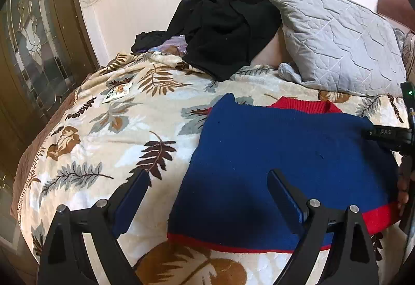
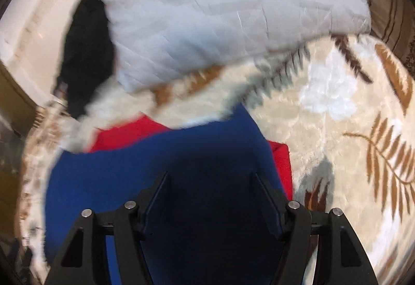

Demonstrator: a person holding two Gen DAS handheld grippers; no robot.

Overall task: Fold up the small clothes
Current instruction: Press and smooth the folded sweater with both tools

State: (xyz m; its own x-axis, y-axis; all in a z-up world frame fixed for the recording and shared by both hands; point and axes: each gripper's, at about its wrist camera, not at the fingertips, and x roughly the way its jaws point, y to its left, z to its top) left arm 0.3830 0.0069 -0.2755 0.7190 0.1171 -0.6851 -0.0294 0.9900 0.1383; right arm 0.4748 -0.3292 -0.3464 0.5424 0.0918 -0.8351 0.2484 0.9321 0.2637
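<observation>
I see the bed's leaf-print blanket (image 1: pixel 109 129), grey pillow (image 1: pixel 337 44) far right, black clothes (image 1: pixel 228 26) beside it. Blue sweater (image 1: pixel 285 155) lies flat, near right. Left claw (image 1: pixel 207 181) released, empty; right claw (image 2: pixel 211 181) released above sweater.

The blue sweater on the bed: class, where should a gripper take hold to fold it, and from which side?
Probably grip the blue sweater at its red hem corner, coming from the near edge: it lies flat with that edge free on the leaf-print blanket.
</observation>
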